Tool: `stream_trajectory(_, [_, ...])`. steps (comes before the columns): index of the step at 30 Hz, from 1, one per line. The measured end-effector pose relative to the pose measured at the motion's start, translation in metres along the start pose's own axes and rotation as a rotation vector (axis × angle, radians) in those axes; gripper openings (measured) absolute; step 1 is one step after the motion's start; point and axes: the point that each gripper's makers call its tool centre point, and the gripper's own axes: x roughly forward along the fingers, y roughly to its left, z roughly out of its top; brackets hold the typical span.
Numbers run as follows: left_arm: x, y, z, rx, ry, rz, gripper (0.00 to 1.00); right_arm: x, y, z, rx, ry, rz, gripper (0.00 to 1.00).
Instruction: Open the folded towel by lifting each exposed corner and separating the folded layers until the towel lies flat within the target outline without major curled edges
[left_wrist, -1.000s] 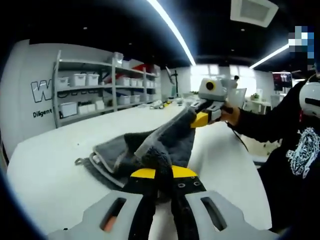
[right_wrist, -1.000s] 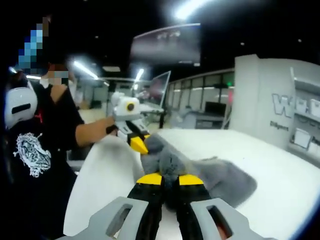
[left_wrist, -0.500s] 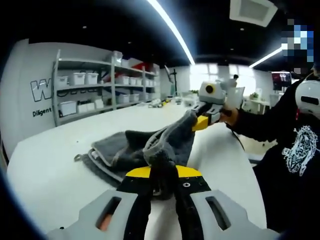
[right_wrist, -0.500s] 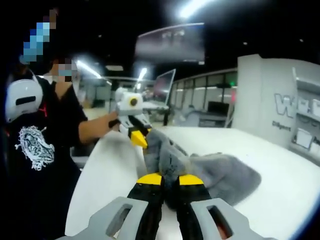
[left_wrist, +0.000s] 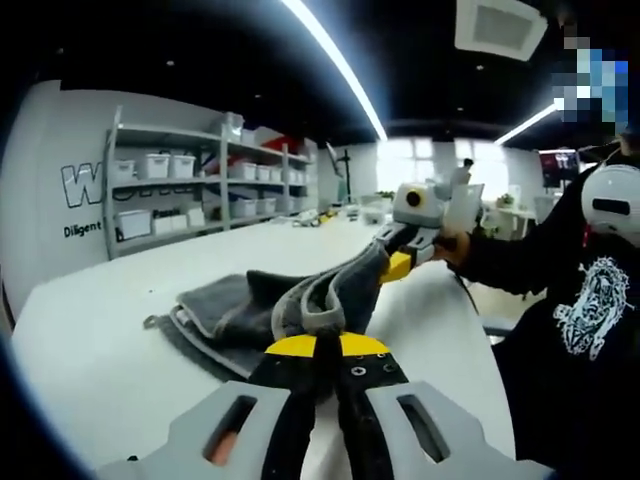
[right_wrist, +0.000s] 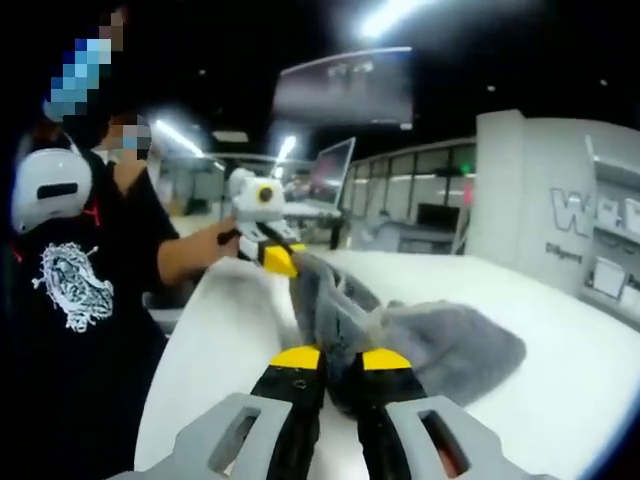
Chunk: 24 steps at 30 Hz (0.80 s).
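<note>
- While both tongs pinch the towel (left_wrist: 300, 305), its raised band runs from the left tongs (left_wrist: 318, 350) at lower centre of the left gripper view up toward the right tongs (left_wrist: 398, 265) at centre right; the folded bulk lies on the table (left_wrist: 90, 350) at centre left
- Seen from the right tongs (right_wrist: 328, 362), the left tongs (right_wrist: 278, 260) grip the far corner at upper left, so spreading runs along that line
- Hidden: no target outline can be made out, and the lower layers are covered

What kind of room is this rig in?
Probably a lab or workshop: a shelf of white bins along the wall, ceiling strip lights, and a big white table where the towel lies.
</note>
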Motion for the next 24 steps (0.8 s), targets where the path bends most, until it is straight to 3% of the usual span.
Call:
stream_trajectory(11, [-0.002, -0.019, -0.015, 0.03, 0.043, -0.066, 0.04, -0.009, 0.014, -0.007, -0.012, 0.039, 0.018, 0.1])
stream_trajectory(24, [-0.009, -0.033, -0.037, 0.019, 0.111, -0.097, 0.04, -0.017, 0.036, -0.021, -0.026, 0.085, 0.058, 0.13])
